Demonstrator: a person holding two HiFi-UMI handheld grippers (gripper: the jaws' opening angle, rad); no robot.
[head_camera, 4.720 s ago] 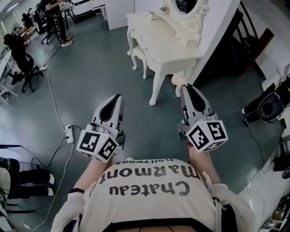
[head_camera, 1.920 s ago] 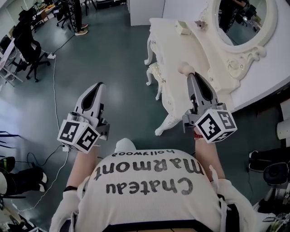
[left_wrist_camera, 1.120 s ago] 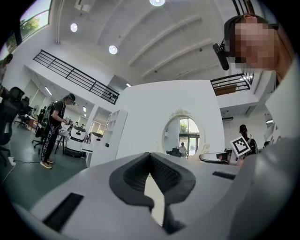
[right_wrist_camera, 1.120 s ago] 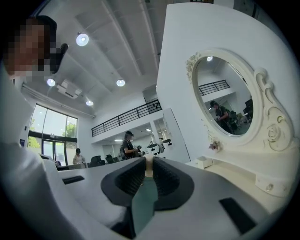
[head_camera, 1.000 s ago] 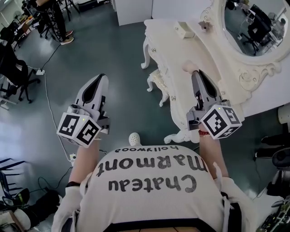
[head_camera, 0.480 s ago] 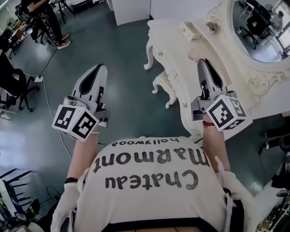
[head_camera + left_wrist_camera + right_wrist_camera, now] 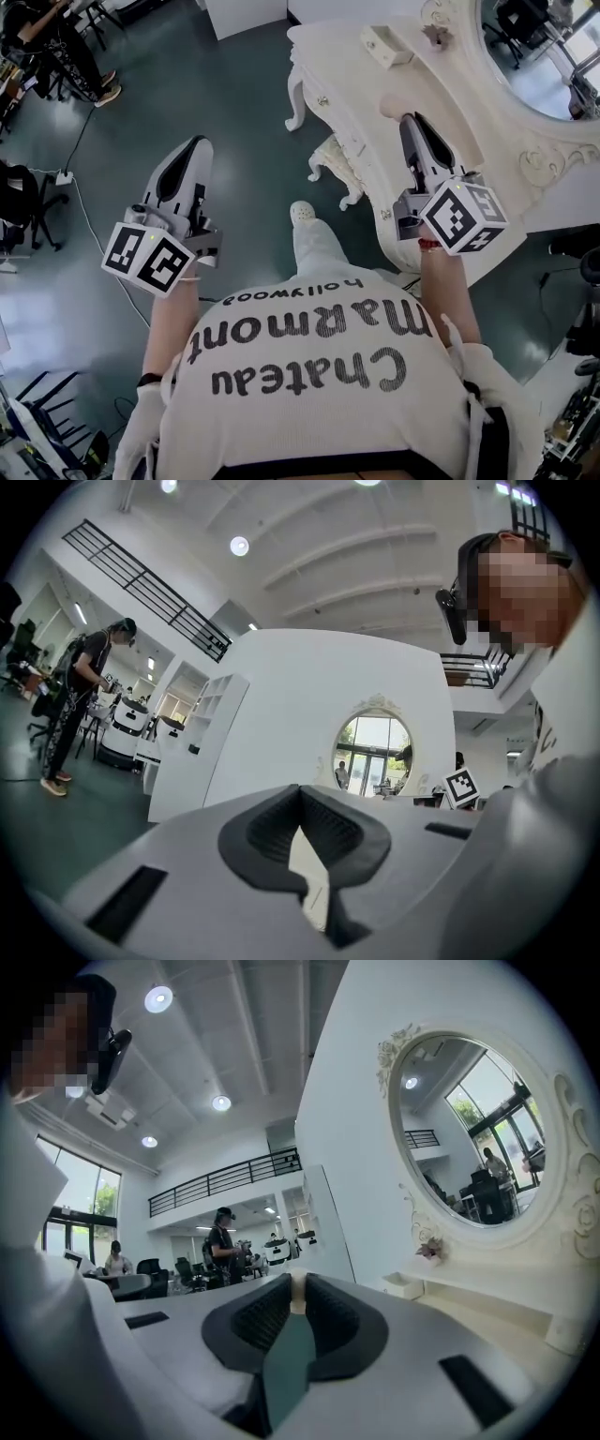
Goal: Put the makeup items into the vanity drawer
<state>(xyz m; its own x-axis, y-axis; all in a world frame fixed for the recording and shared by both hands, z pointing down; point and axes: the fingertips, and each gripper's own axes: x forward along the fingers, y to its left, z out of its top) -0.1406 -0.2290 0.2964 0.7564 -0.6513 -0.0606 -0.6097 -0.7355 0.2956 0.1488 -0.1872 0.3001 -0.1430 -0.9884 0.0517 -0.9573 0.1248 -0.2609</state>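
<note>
A white vanity table (image 7: 345, 66) with an oval mirror (image 7: 539, 56) stands at the upper right of the head view. Its drawers are shut, with small knobs (image 7: 323, 100) along the front. On the top lie a small white box (image 7: 387, 45) and a rounded beige item (image 7: 394, 106). My right gripper (image 7: 410, 119) hovers over the table's near end, just by the beige item, jaws shut and empty. My left gripper (image 7: 194, 142) hangs over the floor to the left of the vanity, also shut and empty. The right gripper view shows the mirror (image 7: 478, 1138) and the box (image 7: 405, 1284).
A white stool (image 7: 333, 159) is tucked under the vanity. The person's white shoe (image 7: 302, 213) steps forward beside it. A cable and power strip (image 7: 64, 176) lie on the grey floor at left, near an office chair (image 7: 19, 202). Another person (image 7: 56, 37) stands far off.
The person has walked up to the vanity, which now fills the upper right. The right gripper has come over the table's near end. Both grippers stay shut.
</note>
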